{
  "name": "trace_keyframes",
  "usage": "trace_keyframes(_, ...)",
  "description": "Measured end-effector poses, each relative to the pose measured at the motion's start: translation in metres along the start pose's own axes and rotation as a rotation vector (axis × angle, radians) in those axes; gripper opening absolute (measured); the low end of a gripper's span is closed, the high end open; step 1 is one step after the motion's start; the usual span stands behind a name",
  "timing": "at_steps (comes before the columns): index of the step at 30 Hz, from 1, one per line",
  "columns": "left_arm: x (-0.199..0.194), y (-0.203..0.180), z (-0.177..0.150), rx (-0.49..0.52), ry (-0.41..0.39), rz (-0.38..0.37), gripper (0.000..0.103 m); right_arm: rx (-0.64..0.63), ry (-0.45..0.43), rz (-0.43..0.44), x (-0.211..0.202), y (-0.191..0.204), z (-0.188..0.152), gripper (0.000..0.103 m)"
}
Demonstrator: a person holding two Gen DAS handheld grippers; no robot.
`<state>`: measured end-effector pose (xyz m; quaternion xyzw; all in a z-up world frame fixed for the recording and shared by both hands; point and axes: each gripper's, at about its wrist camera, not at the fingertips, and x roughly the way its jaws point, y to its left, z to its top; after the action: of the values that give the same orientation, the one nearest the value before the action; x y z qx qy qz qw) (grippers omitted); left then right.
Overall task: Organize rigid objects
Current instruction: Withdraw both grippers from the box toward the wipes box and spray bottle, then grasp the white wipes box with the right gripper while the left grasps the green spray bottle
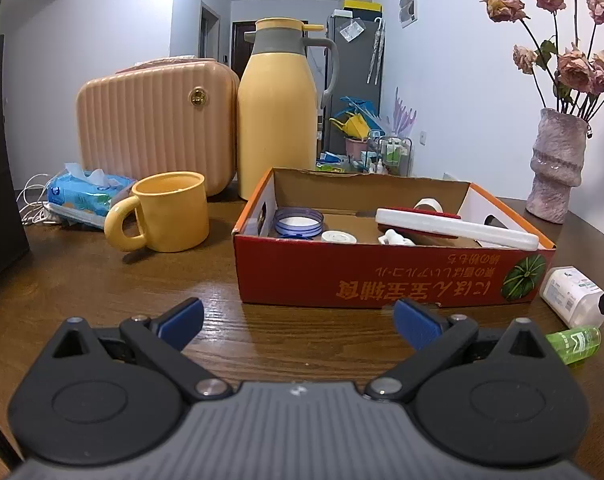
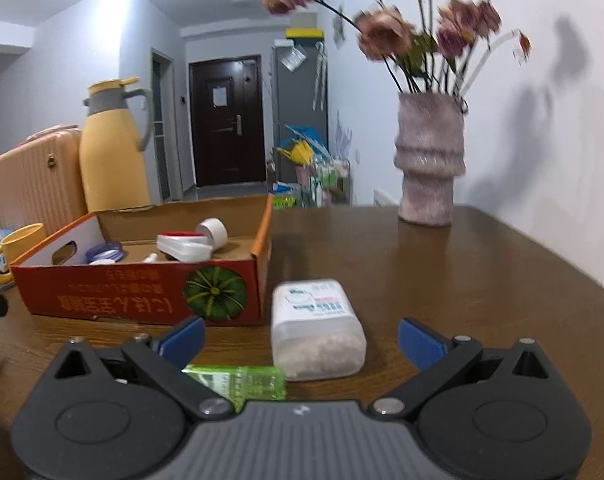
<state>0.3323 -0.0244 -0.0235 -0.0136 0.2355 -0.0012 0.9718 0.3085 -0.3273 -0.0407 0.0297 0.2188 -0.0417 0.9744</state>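
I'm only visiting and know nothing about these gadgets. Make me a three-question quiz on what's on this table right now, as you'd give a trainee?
1. True or false: the white container lies inside the cardboard box.
2. Multiple choice: what is the right gripper holding? A) the green bottle B) the white container C) nothing
3. Fill in: the yellow mug stands on the table in front of the pink ______.

Key
1. False: it lies on the table just outside the box, next to the green bottle.
2. C: its jaws stand wide apart on either side of the white container, not touching it.
3. Case, which stands beside the yellow thermos.
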Motion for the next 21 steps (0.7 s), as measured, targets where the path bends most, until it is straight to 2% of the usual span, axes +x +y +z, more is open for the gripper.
trace_keyframes(13, 0.008, 0.003, -0.001, -0.01, 0.033, -0.008, 0.103, 0.001, 0.064, -0.033, 0.035, -0.007, 0.006, 0.102)
trace_keyframes(16, 0.01, 0.004, -0.001, -0.013, 0.043, -0.01, 0.103, -0.018, 0.083, -0.041, 0.046, -0.004, 0.01, 0.099)
trace_keyframes(21, 0.012, 0.005, -0.001, -0.018, 0.051, -0.014, 0.103, -0.044, 0.154, -0.051, 0.074, -0.001, 0.013, 0.088)
